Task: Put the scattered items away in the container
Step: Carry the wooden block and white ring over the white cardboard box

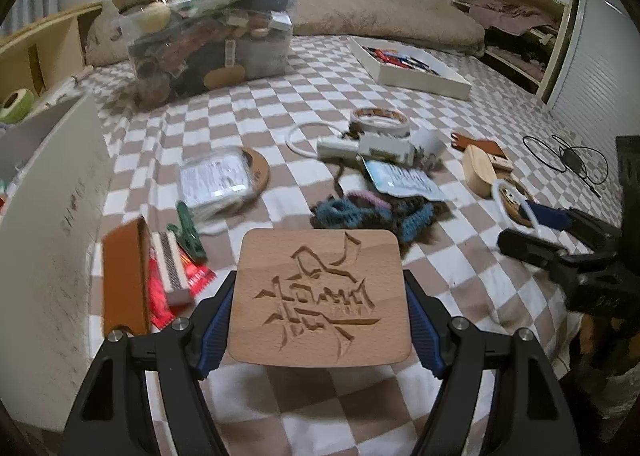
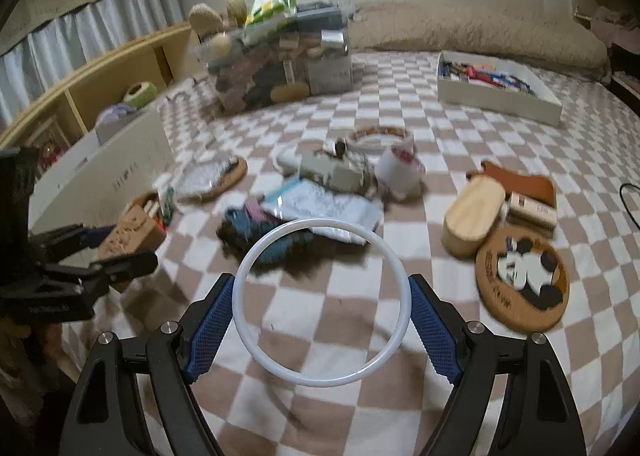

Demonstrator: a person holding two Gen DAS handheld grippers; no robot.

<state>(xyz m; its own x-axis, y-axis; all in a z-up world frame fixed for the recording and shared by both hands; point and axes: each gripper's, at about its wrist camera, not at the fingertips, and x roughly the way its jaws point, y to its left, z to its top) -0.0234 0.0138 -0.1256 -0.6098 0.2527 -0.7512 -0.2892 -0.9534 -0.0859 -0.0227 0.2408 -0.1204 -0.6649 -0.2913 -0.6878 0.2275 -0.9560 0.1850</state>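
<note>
My left gripper (image 1: 320, 296) is shut on a square wooden board (image 1: 320, 256) with carved lettering, its blue pads pressing both side edges, lifted above the checkered blanket (image 1: 360, 408). My right gripper (image 2: 322, 288) is shut on a thin white ring (image 2: 320, 221), also held off the blanket. In the left wrist view the right gripper (image 1: 536, 232) shows at the right edge with the ring (image 1: 516, 212). The right wrist view shows the left gripper (image 2: 108, 250) at the left with the board (image 2: 128, 234). A clear plastic container (image 1: 208, 48) (image 2: 280, 68) stands at the back, heaped with items.
Scattered on the blanket: tape rolls (image 2: 400, 168), a power strip (image 1: 368, 148), plastic packets (image 1: 214, 180), a knitted piece (image 1: 372, 212), an oval wooden box (image 2: 472, 212), a panda coaster (image 2: 524, 276). A white tray (image 2: 500, 96) lies back right. A white box (image 1: 52, 196) stands at left.
</note>
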